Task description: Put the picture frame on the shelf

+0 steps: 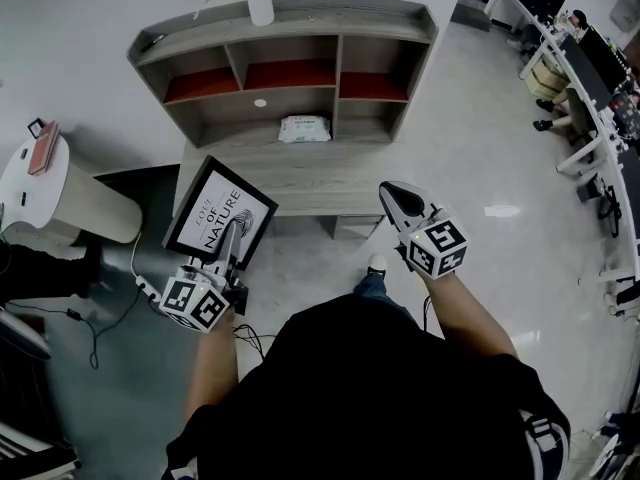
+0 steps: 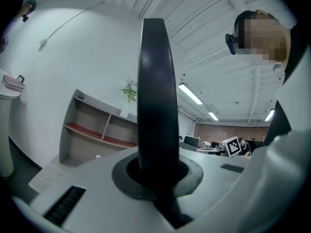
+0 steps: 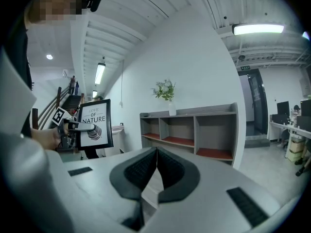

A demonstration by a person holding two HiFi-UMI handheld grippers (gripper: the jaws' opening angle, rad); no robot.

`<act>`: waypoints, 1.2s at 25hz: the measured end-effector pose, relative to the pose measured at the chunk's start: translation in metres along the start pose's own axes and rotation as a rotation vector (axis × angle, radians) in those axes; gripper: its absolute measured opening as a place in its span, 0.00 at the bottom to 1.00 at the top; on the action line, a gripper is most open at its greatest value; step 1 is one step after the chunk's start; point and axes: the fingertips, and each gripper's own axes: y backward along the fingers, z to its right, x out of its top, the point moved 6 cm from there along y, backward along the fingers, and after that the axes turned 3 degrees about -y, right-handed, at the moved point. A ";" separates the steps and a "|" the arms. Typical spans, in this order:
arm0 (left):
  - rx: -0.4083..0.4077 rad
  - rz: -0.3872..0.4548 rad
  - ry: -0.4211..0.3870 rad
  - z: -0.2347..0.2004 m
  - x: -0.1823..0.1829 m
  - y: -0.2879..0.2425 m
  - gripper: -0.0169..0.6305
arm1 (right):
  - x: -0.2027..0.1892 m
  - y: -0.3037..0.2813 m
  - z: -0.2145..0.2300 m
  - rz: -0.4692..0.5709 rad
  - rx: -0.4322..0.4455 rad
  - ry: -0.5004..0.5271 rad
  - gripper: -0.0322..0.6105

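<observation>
Vase [image 1: 260, 8] atop the shelf [image 1: 300, 173], packet [image 1: 304, 129] in its lower bay — pedestal [image 1: 80, 203] stands left.

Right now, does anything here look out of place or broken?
Nothing looks spilled or damaged. The picture frame is off the shelf, clamped in the left gripper, and a pack of wipes lies on its lower board.

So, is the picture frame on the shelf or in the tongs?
In the tongs: the left tongs are shut on the picture frame, short of the shelf.
</observation>
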 end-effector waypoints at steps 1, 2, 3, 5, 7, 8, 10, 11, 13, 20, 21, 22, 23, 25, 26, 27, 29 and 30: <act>0.007 -0.005 -0.007 -0.001 -0.001 -0.003 0.07 | 0.001 -0.003 0.005 0.002 0.003 0.003 0.07; 0.014 -0.012 -0.014 -0.001 -0.002 -0.007 0.07 | 0.002 -0.006 0.010 0.004 0.006 0.003 0.07; 0.020 -0.017 -0.019 -0.002 -0.003 -0.011 0.07 | 0.003 -0.009 0.015 0.005 0.009 0.002 0.07; 0.033 -0.020 -0.020 -0.005 -0.005 -0.018 0.07 | 0.005 -0.016 0.025 0.006 0.016 0.001 0.07; 0.045 -0.019 -0.020 -0.007 -0.006 -0.025 0.07 | 0.006 -0.023 0.033 0.006 0.025 0.005 0.07; 0.050 -0.019 -0.021 -0.007 -0.007 -0.029 0.07 | 0.007 -0.026 0.038 0.005 0.030 0.006 0.07; 0.055 -0.020 -0.021 -0.006 -0.007 -0.037 0.07 | 0.008 -0.030 0.046 0.004 0.035 0.006 0.07; 0.056 -0.020 -0.020 -0.006 -0.006 -0.042 0.07 | 0.009 -0.032 0.051 0.004 0.036 0.006 0.07; 0.059 -0.021 -0.019 -0.006 -0.006 -0.051 0.07 | 0.011 -0.037 0.060 0.004 0.039 0.005 0.07; 0.077 -0.030 -0.016 -0.006 -0.007 -0.076 0.07 | 0.013 -0.054 0.086 0.003 0.056 -0.003 0.07; 0.081 -0.032 -0.014 -0.007 -0.007 -0.079 0.07 | 0.014 -0.057 0.090 0.001 0.059 -0.005 0.07; 0.085 -0.033 -0.012 -0.009 -0.007 -0.082 0.07 | 0.014 -0.060 0.093 -0.001 0.061 -0.006 0.07; 0.089 -0.033 -0.010 -0.010 -0.008 -0.086 0.07 | 0.014 -0.062 0.096 -0.003 0.064 -0.007 0.07; 0.097 -0.034 -0.005 -0.011 -0.009 -0.091 0.07 | 0.014 -0.066 0.102 -0.006 0.070 -0.007 0.07; 0.100 -0.035 -0.003 -0.011 -0.010 -0.095 0.07 | 0.014 -0.068 0.106 -0.007 0.073 -0.006 0.07; 0.103 -0.037 -0.002 -0.011 -0.012 -0.098 0.07 | 0.014 -0.070 0.110 -0.009 0.076 -0.006 0.07; 0.108 -0.039 0.001 -0.012 -0.014 -0.106 0.07 | 0.013 -0.074 0.118 -0.013 0.080 -0.006 0.07; 0.110 -0.040 0.005 -0.012 -0.015 -0.109 0.07 | 0.014 -0.076 0.122 -0.014 0.083 -0.007 0.07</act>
